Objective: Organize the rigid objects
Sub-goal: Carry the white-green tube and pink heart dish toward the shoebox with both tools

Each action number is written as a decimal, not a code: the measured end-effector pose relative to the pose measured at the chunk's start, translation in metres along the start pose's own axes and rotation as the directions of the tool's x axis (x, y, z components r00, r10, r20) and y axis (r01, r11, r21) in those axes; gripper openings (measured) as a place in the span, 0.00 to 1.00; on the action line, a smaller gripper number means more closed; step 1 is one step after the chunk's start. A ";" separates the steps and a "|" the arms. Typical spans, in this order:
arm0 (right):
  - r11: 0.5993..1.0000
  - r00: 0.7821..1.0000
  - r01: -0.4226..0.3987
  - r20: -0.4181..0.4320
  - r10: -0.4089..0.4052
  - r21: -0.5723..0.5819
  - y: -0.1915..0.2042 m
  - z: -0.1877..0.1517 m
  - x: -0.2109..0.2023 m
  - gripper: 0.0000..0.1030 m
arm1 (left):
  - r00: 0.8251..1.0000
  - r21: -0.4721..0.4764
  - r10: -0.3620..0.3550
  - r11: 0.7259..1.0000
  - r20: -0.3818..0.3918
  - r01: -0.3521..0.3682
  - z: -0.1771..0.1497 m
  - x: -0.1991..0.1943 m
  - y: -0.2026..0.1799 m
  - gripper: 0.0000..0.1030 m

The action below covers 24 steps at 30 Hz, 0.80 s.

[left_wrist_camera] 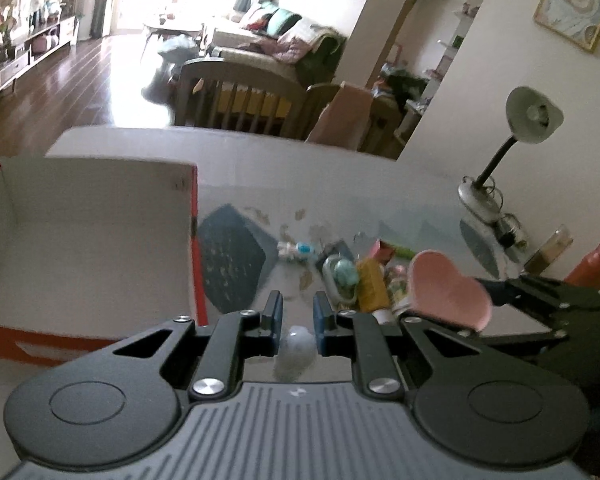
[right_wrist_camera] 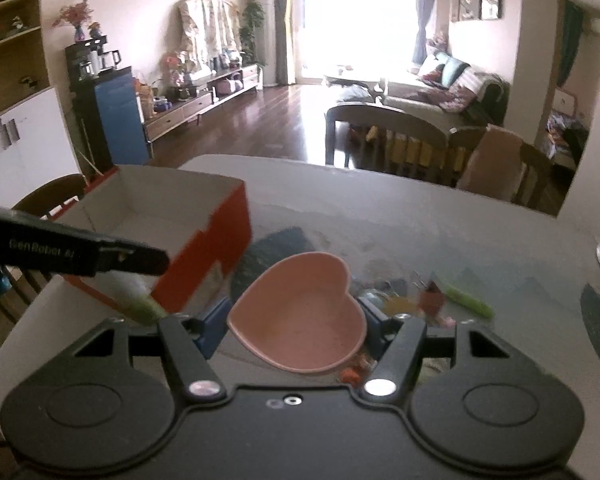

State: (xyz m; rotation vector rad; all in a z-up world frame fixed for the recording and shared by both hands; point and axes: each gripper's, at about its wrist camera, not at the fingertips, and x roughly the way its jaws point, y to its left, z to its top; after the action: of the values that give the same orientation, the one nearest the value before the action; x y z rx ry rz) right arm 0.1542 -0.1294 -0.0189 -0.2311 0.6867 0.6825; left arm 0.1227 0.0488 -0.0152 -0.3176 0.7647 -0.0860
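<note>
Pink heart-shaped dish (right_wrist_camera: 300,316), clamped in the right claw (right_wrist_camera: 296,326), is held above the table (right_wrist_camera: 440,224), near the open orange-and-white box (right_wrist_camera: 204,240). Left claw (left_wrist_camera: 296,312): fingers apart, empty. Step in hand: carrying. Next move, by judgement: bring the dish over the box opening, then release.
</note>
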 end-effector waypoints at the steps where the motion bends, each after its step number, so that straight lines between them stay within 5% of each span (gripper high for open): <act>1: 1.000 1.000 -0.003 0.005 0.003 -0.010 0.006 0.004 0.001 0.64 | 1.000 0.004 -0.004 1.000 0.010 0.004 0.004 -0.004 0.002 0.15; 12: 0.996 0.999 -0.039 0.021 0.041 -0.079 0.061 0.037 0.029 0.64 | 0.991 0.056 0.008 0.998 0.131 -0.015 0.063 -0.036 0.035 0.12; 18: 0.998 0.999 -0.033 -0.013 0.033 -0.059 0.067 0.038 0.043 0.64 | 0.995 0.041 0.084 0.995 0.053 -0.086 0.050 -0.020 0.070 0.12; 24: 0.999 0.999 -0.021 -0.034 0.020 -0.045 0.064 0.030 0.043 0.64 | 0.999 0.166 0.036 0.986 -0.024 -0.032 0.009 -0.020 0.068 0.13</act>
State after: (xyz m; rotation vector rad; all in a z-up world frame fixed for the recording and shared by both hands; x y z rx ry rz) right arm 0.1527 -0.0468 -0.0232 -0.2786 0.7071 0.7158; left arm 0.1114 0.1191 -0.0170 -0.1458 0.7844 -0.1211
